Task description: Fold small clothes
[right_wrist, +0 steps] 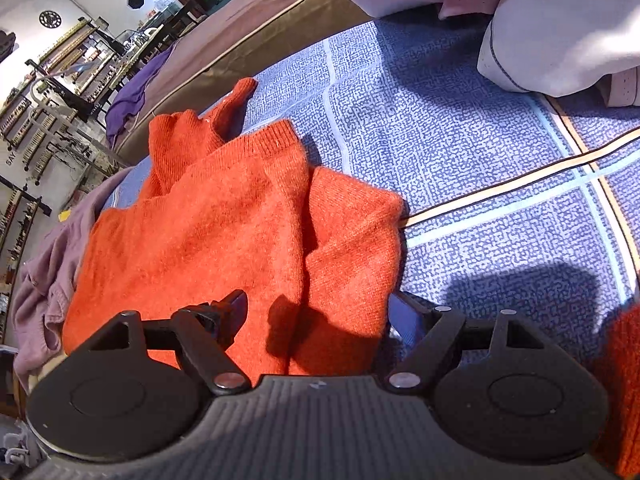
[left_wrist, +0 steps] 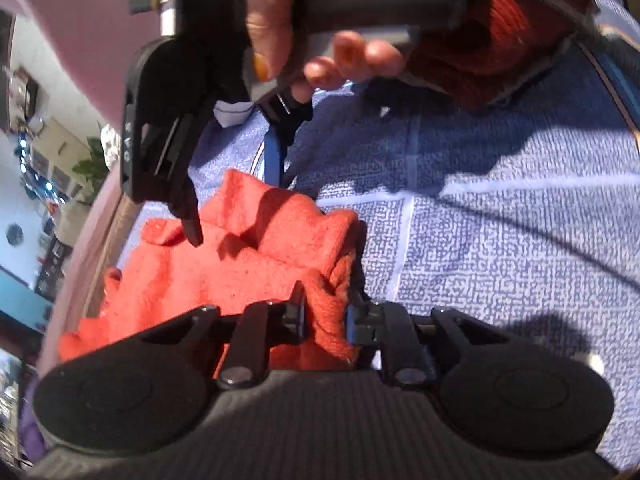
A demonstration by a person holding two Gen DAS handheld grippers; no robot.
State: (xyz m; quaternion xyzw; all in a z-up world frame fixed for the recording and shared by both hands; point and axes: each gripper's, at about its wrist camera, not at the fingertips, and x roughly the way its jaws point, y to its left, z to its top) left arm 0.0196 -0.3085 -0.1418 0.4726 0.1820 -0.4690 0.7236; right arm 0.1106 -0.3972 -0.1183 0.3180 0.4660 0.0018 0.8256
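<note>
The left claw [left_wrist: 326,316] was pinched on a bunched ribbed edge of the orange sweater [left_wrist: 240,256], a fold of knit squeezed between its two fingers. The rest of that garment spread ahead and to the left of this claw, rumpled into ridges on the blue patterned cloth [left_wrist: 500,240] that covered the surface beneath. Beyond it, the right claw [left_wrist: 236,196] came down from above, held by a hand [left_wrist: 280,40]; one dark finger [left_wrist: 188,216] touched or nearly touched the sweater's far fold, the other stood behind the fabric.

From the right wrist view, the right claw [right_wrist: 320,312] stood wide open, its fingers well apart above the orange sweater [right_wrist: 224,232]. The sweater lay directly in front of and beneath it, one finger [right_wrist: 232,308] over the knit, the other [right_wrist: 408,316] just past the garment's right edge over the blue patterned cloth [right_wrist: 460,152]. A mauve garment [right_wrist: 48,272] lay crumpled to the left of this claw, touching the sweater's side.
</note>
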